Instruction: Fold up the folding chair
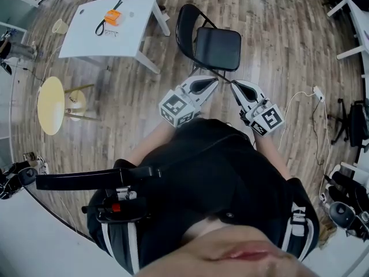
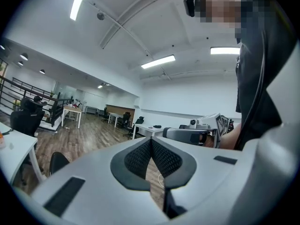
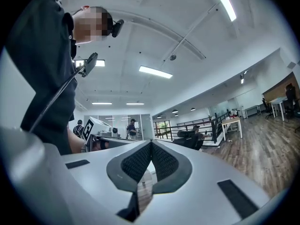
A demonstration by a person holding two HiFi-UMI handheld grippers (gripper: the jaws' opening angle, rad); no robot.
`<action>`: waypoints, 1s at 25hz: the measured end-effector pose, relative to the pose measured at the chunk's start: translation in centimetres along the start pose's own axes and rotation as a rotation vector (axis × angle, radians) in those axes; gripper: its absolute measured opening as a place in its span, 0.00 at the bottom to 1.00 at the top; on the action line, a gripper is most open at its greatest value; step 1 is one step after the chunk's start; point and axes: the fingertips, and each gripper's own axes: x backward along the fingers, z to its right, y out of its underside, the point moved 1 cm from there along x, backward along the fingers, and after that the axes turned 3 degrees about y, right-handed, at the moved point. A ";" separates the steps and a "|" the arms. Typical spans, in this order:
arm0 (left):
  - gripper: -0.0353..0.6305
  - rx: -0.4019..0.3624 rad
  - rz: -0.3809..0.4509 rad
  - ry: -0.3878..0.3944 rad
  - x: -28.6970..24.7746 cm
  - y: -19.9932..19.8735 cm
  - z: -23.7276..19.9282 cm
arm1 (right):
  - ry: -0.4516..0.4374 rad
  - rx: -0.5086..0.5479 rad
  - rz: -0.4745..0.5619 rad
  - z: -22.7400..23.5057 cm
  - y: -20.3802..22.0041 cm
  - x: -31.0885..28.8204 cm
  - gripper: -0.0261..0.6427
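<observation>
The black folding chair point(image 1: 217, 47) stands unfolded on the wooden floor ahead of me, its curved backrest point(image 1: 185, 23) on the far left side. My left gripper point(image 1: 213, 82) and my right gripper point(image 1: 234, 86) are held level side by side just short of the seat's near edge, tips angled toward each other. Neither touches the chair. In the left gripper view the jaws point(image 2: 151, 142) are shut with nothing between them, and the right gripper's body point(image 2: 194, 134) shows beyond. The right gripper view shows its jaws point(image 3: 150, 145) shut and empty too.
A white table point(image 1: 95, 36) with an orange object point(image 1: 113, 17) stands left of the chair. A round yellow side table point(image 1: 51, 104) is at the far left. A white cable with a plug point(image 1: 317, 91) lies on the floor at right, near an office chair point(image 1: 353, 124).
</observation>
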 end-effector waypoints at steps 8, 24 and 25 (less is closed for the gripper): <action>0.06 0.004 0.030 -0.015 2.2 -0.5 -2.6 | 0.035 0.002 -0.029 -0.2 0.6 -3.6 0.05; 0.06 0.028 -0.002 -0.015 7.2 0.7 -10.9 | 0.099 -0.019 -0.060 -0.8 3.0 -11.8 0.05; 0.06 0.028 -0.004 -0.015 7.3 0.7 -11.4 | 0.105 -0.021 -0.062 -0.7 3.1 -12.1 0.05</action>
